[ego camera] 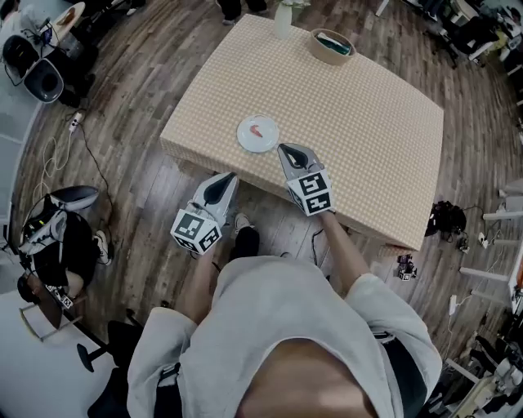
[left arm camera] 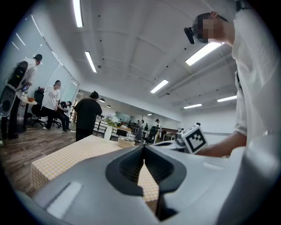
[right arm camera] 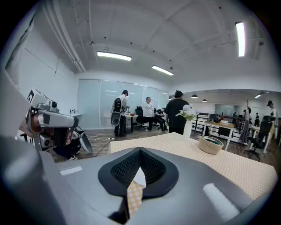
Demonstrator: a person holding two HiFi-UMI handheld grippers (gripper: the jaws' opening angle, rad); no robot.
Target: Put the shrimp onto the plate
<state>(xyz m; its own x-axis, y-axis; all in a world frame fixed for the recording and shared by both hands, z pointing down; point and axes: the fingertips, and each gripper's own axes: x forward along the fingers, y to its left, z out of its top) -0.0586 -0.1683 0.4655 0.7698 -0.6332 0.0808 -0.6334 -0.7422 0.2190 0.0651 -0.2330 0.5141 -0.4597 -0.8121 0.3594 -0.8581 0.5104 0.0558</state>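
A white plate (ego camera: 257,135) lies near the front edge of the checkered table (ego camera: 359,122), and a red shrimp (ego camera: 258,129) rests on it. My right gripper (ego camera: 281,148) hovers just right of the plate, tips pointing at the plate's rim, jaws shut and empty. In the right gripper view its jaws (right arm camera: 140,150) meet, and a sliver of the white plate (right arm camera: 138,178) shows beyond them. My left gripper (ego camera: 232,175) hangs off the table's front edge, below the plate, also shut with nothing held. Its jaws (left arm camera: 143,147) touch at the tip.
A round basket (ego camera: 331,46) with something green in it and a white vase (ego camera: 283,18) stand at the table's far edge. Around the table are wood floor, cables, bags and a backpack (ego camera: 49,233). Several people stand in the room's background (right arm camera: 177,115).
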